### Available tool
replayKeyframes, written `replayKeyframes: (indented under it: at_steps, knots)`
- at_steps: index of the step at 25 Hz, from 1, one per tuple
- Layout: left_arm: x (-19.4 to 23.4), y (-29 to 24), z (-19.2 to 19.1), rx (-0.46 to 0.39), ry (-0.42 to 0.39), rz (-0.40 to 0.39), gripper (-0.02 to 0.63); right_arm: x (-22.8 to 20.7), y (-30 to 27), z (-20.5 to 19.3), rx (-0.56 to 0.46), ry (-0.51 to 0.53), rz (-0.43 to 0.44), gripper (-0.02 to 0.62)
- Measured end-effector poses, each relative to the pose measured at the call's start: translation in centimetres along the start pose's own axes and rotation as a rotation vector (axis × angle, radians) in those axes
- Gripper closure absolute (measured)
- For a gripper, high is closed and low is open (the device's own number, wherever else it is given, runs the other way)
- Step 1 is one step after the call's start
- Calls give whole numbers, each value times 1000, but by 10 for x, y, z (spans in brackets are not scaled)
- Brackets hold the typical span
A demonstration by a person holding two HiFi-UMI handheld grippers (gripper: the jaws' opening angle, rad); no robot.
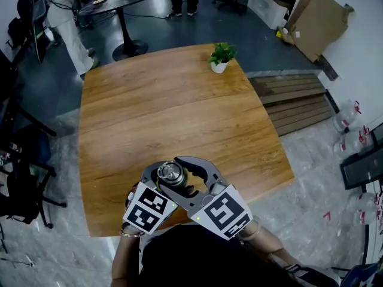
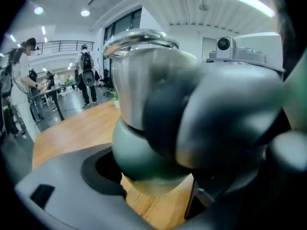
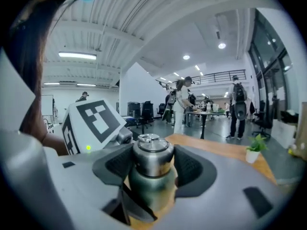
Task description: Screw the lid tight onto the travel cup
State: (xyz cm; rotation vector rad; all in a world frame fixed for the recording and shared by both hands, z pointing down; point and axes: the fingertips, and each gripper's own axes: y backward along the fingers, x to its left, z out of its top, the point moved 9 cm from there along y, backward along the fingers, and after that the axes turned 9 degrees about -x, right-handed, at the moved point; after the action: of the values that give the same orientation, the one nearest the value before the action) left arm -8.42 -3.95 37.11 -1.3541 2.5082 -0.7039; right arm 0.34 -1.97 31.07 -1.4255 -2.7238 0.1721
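Lid (image 3: pixel 150 153): steel, seated atop the green travel cup (image 3: pixel 145 188), at the worktop's (image 1: pixel 167 100) near edge.
Right claw (image 3: pixel 152 169): clamped round the lid, likely to turn it.
Left claw (image 2: pixel 153 169): gripping the cup's body, seemingly steadying it against that twist.

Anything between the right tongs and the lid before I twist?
Nothing visible. The right tongs grip the steel lid on both sides; the left tongs hold the green travel cup below it.
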Motion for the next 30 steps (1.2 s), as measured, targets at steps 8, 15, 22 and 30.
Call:
replayKeyframes:
  at_steps: [8,15,22,30]
  knots:
    - [-10,10,-1,-71,0,-298,212,4,2,5,-14,-34,178,328]
    - [-3,7,1,-38,-47,-58,212,7,0,2,-9,37,69,329]
    - [-11,13,3,-122,-102,-229,212,5,6,11,-8,5,231,328]
    - [-6,14,4,-130,-92,-128,212,8,4,11,-35,21,161,328]
